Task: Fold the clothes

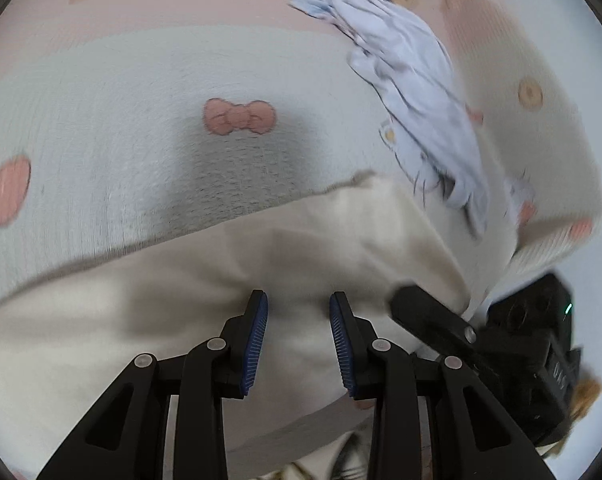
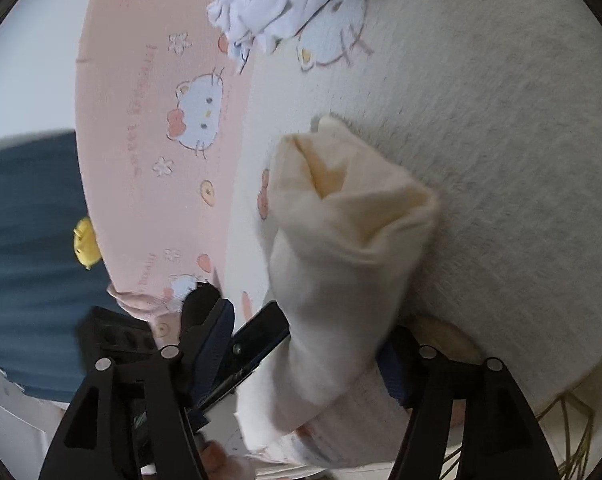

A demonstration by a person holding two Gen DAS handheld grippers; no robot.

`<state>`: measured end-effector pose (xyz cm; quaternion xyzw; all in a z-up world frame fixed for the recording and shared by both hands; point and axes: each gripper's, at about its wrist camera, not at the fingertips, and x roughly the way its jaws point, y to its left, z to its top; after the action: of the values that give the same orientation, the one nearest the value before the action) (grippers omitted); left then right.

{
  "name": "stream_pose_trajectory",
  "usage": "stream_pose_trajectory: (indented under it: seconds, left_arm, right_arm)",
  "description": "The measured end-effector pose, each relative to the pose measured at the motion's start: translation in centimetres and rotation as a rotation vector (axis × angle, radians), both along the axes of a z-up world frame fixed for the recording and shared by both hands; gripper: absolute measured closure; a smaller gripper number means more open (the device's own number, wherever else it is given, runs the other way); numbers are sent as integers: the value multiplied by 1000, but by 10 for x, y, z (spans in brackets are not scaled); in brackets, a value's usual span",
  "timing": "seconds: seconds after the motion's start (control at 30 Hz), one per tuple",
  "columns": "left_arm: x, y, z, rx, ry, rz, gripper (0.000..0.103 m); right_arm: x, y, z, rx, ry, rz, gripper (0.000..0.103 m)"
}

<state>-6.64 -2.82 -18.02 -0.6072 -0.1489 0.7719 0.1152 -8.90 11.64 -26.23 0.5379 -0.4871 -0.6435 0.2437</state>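
While the soft, limp cream cotton garment [image 2: 341, 256] is sagging over the near edge of the pink cartoon-print blanket [image 2: 161, 128], the left gripper [image 1: 299, 344] is pinching a fold and the right gripper [image 2: 309, 352] is hanging spread around it, best retaken at a hem.

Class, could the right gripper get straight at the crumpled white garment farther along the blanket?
Probably yes. The right gripper stands open around the cream cloth, which it would have to clear first. Beyond that, only bare blanket lies before the white garment.
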Motion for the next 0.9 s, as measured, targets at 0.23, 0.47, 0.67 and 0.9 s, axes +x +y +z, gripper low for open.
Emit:
stream_pose_trajectory:
  seconds: [0.23, 0.47, 0.67, 0.9]
  left_arm:
    - [4, -7, 3, 4, 30, 24, 74]
    - [23, -35, 23, -23, 69, 145, 74]
    - [14, -59, 13, -1, 13, 217, 74]
    - [21, -79, -2, 107, 78, 230, 76]
  right_arm:
    - [-11, -15, 9, 93, 62, -18, 48]
    - [-14, -11, 3, 131, 39, -26, 73]
    - [-15, -23, 25, 269, 146, 8, 76]
    - [-15, -35, 53, 232, 274, 22, 80]
